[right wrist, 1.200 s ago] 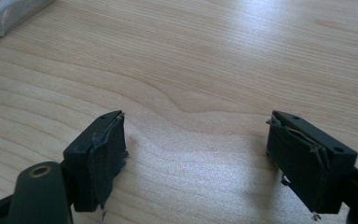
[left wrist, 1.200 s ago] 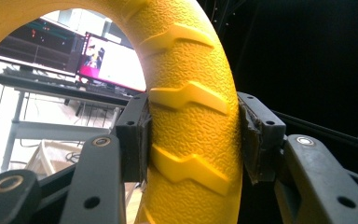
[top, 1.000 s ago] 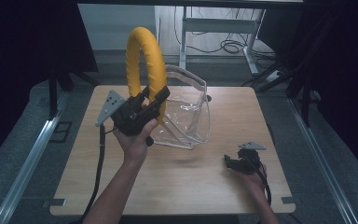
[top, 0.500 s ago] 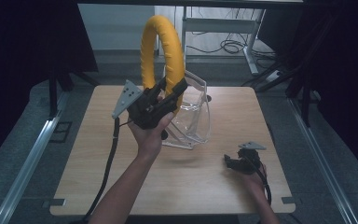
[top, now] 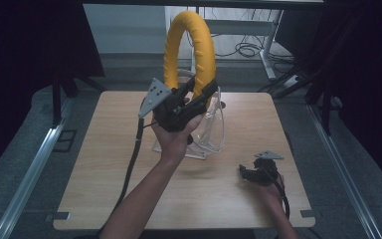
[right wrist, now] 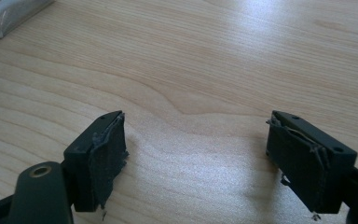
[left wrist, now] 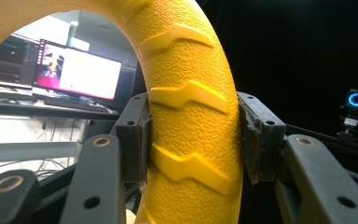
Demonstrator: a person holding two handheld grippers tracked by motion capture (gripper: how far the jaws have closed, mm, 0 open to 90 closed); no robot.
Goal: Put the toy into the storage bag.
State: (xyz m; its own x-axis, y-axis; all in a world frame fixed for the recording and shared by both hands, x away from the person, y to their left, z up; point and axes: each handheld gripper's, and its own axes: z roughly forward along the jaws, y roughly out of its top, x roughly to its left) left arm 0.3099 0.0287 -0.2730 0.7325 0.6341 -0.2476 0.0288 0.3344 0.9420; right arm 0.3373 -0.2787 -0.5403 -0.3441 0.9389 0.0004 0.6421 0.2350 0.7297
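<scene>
A ridged yellow rubber ring was clamped upright between the left gripper jaws, above a clear plastic container, while the right gripper was held open over the wooden table.

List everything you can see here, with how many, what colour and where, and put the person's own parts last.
Ring: one, yellow, ridged, held up above the table's middle.
Container: one, clear plastic, on the table behind the raised hand.
Table: one, light wood, centre.
Monitor: one, lit, in the background of the left gripper view.
Left gripper: one, black, fingers clamped on the ring.
Right gripper: one, black, open, low over the table's near right.
Forearms: two, entering from the bottom.
</scene>
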